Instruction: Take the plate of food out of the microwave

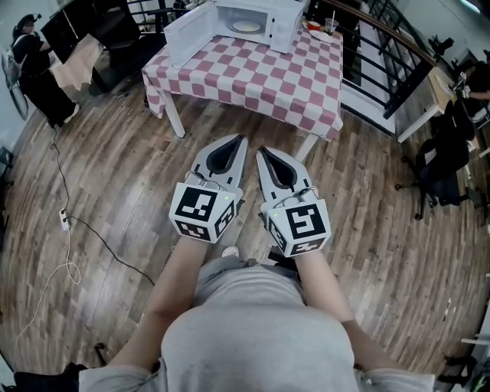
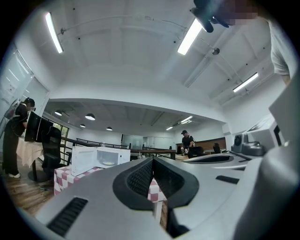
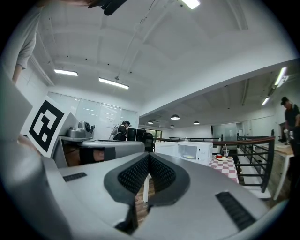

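Observation:
A white microwave (image 1: 249, 23) stands at the far end of a table with a pink-and-white checked cloth (image 1: 260, 76). Its door (image 1: 187, 34) hangs open to the left. Inside lies a pale plate (image 1: 246, 26), too small to make out its food. My left gripper (image 1: 242, 138) and right gripper (image 1: 259, 151) are held side by side over the wooden floor, well short of the table, both shut and empty. In the left gripper view the microwave (image 2: 101, 158) sits left of the shut jaws of the gripper (image 2: 152, 160). In the right gripper view the microwave (image 3: 194, 151) lies right of the gripper (image 3: 149, 156).
A dish and a cup (image 1: 318, 32) stand on the table right of the microwave. A dark railing (image 1: 383, 46) runs behind the table. A person (image 1: 34, 69) stands by a desk at the far left. Office chairs (image 1: 440, 161) are at the right. A cable with a power strip (image 1: 65, 222) lies on the floor.

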Motion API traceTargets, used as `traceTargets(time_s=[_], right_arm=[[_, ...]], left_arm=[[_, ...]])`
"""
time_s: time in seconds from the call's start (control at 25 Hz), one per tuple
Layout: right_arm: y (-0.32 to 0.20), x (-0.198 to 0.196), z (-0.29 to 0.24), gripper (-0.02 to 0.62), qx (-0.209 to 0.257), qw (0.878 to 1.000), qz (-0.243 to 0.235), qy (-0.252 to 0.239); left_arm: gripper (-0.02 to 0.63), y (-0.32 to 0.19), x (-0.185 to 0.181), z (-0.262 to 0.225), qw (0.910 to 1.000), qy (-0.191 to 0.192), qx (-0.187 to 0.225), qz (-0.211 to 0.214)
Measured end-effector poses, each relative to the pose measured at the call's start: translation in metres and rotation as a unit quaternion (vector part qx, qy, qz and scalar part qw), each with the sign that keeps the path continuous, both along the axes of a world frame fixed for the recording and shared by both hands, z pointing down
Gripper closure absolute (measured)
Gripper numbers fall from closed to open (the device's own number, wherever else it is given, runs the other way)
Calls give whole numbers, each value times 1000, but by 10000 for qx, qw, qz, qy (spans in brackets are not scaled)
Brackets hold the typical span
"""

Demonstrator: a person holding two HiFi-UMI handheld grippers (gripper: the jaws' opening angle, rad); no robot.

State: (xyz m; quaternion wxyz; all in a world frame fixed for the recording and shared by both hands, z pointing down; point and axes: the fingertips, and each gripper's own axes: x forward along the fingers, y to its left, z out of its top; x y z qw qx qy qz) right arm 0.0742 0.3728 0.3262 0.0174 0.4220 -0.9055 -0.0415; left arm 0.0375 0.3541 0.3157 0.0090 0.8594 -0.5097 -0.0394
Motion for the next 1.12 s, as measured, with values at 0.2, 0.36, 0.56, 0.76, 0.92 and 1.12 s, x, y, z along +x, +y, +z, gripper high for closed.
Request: traceTargets(time_s=[0.2, 0.36, 0.56, 0.76, 0.92, 1.12], right_arm=[[-23, -21, 0, 571, 2, 10000, 77, -16], [-38, -34, -3, 571, 4, 9998, 182, -58], [-52, -41, 4, 571, -100, 9996, 265, -47], [-63, -47, 10, 571, -175, 9995, 280, -31], [-75, -51, 13, 571, -210, 9994, 266, -22], [-96, -58, 14, 571, -216, 9995, 213, 33]], left_arm=[[603, -23, -17, -3, 9999, -18, 38, 101], [603, -40, -31, -2, 9998, -4, 10, 174], [603, -56, -41, 3, 9998, 43, -57, 189], [603, -69, -50, 7, 9998, 132, -107, 132], [603, -81, -54, 11, 9997, 169, -157, 117], [603, -106, -60, 13, 9995, 228, -175, 87]])
